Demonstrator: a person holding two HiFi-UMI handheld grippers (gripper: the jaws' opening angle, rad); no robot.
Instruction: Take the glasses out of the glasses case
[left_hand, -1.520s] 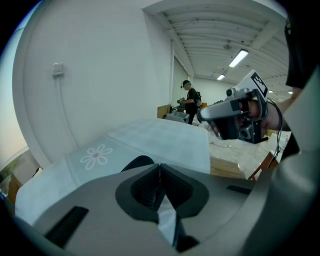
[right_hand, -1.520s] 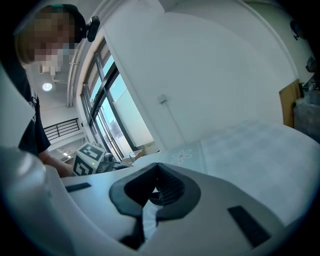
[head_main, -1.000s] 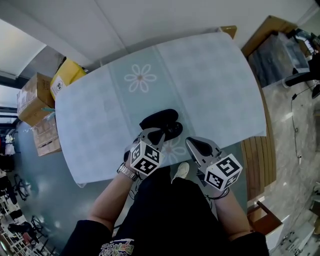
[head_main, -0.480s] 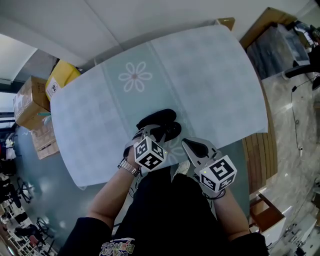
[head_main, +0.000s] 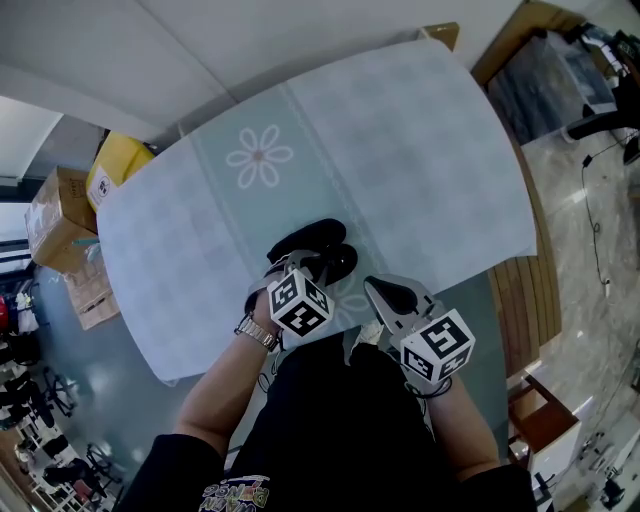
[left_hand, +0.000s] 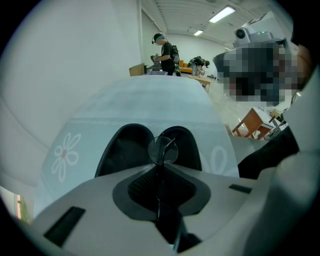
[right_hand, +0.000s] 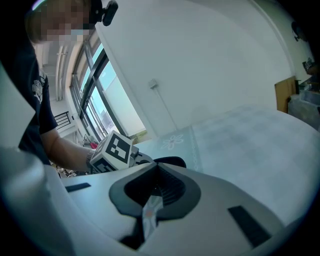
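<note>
An open black glasses case (head_main: 312, 243) lies on the table near its front edge. In the left gripper view both halves of the case (left_hand: 125, 150) gape toward me. My left gripper (head_main: 300, 266) hangs just over the case, and its jaws (left_hand: 161, 166) are shut on thin-framed glasses (left_hand: 162, 149), of which one round lens sticks up past the tips. In the head view the gripper hides the glasses. My right gripper (head_main: 384, 289) is shut on nothing, a short way right of the case (right_hand: 170, 161), above the table's front edge.
A pale blue-green cloth with flower prints covers the table (head_main: 420, 150). A yellow box (head_main: 120, 165) and cardboard boxes (head_main: 55, 205) stand on the floor at the left. A wooden bench (head_main: 515, 310) is at the right. People (left_hand: 165, 47) work far behind.
The head view has drifted slightly. Both grippers keep about the same places relative to the case, the left still over it.
</note>
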